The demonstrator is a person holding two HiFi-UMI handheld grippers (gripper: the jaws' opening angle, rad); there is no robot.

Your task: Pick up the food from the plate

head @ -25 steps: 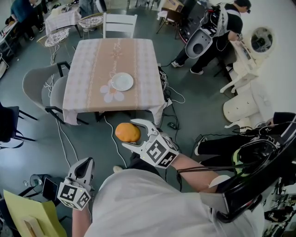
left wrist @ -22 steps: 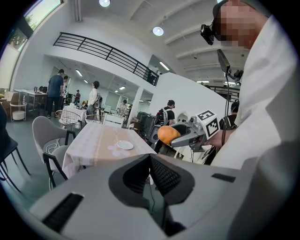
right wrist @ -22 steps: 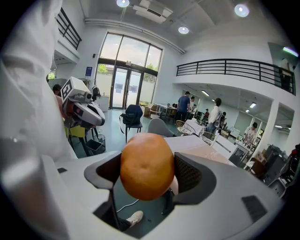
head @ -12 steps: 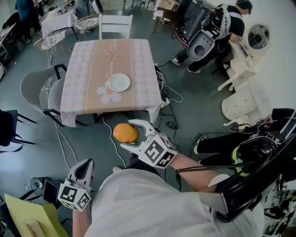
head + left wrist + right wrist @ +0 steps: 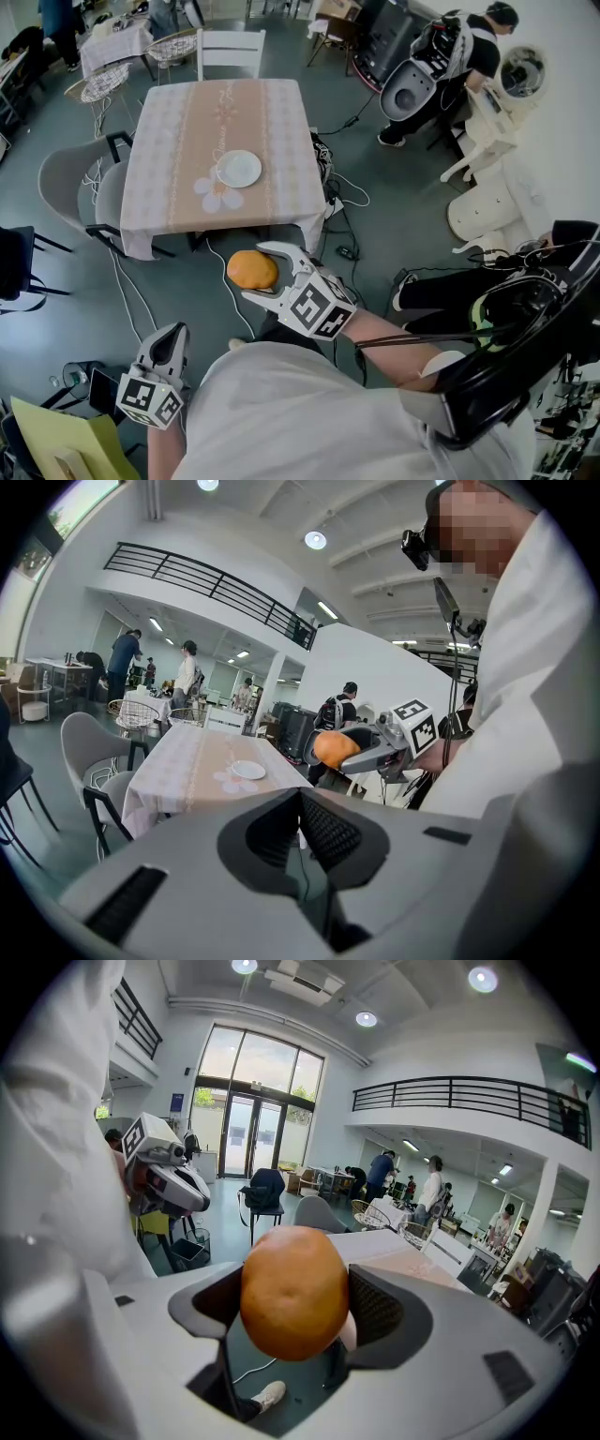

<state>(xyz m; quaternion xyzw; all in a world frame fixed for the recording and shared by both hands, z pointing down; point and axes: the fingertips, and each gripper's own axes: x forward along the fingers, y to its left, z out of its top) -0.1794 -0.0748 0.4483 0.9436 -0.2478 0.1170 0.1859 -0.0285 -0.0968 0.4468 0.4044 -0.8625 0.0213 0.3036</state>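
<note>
The right gripper (image 5: 260,272) is clamped on a round orange-brown piece of food (image 5: 251,269). In the right gripper view the food (image 5: 293,1291) fills the gap between the two dark ribbed jaws, pressed against both, and bulges above them. It is held in the air over the grey floor (image 5: 375,216), outside the near edge of the table (image 5: 169,141) and well apart from the white plate (image 5: 239,169). The plate sits on the checked tablecloth, toward the table's near edge and beside a flower print.

The left gripper (image 5: 172,336) hangs low at the person's left side, well apart from the table, its jaws pressed together with nothing between them. In the left gripper view the shut jaws point toward the table, and the right gripper (image 5: 367,750) with the food (image 5: 335,749) shows beyond them, to the right of the plate (image 5: 248,770).
</note>
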